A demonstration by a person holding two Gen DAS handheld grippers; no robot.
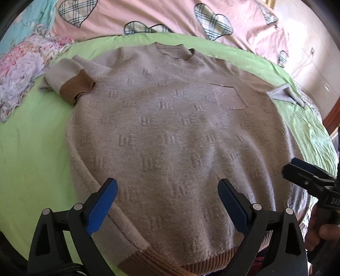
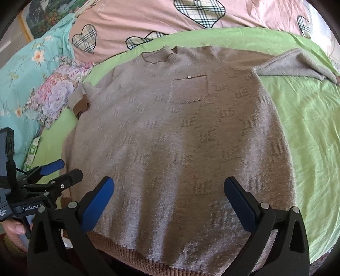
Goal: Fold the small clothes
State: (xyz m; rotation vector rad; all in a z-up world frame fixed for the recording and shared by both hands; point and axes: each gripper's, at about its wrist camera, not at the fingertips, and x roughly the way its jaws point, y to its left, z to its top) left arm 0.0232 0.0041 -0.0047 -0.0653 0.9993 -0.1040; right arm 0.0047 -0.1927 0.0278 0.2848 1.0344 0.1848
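A beige knit sweater (image 1: 174,131) with brown cuffs and hem lies flat, front up, on a green sheet (image 1: 31,148). It also shows in the right wrist view (image 2: 180,138). Its left sleeve is folded in, with the brown cuff (image 1: 76,88) on the body. The right sleeve (image 2: 293,65) lies out to the side. My left gripper (image 1: 167,203) is open and empty above the hem's left part. My right gripper (image 2: 170,203) is open and empty above the hem's right part. Each gripper shows in the other's view: the right gripper (image 1: 308,178) and the left gripper (image 2: 57,172).
A pink quilt (image 1: 170,19) with plaid hearts lies behind the sweater. Floral cloth (image 1: 23,70) and a teal floral cover (image 2: 27,74) lie at the left. The green sheet extends to the right (image 2: 308,127). A wall and wooden bed frame (image 1: 333,114) are at the far right.
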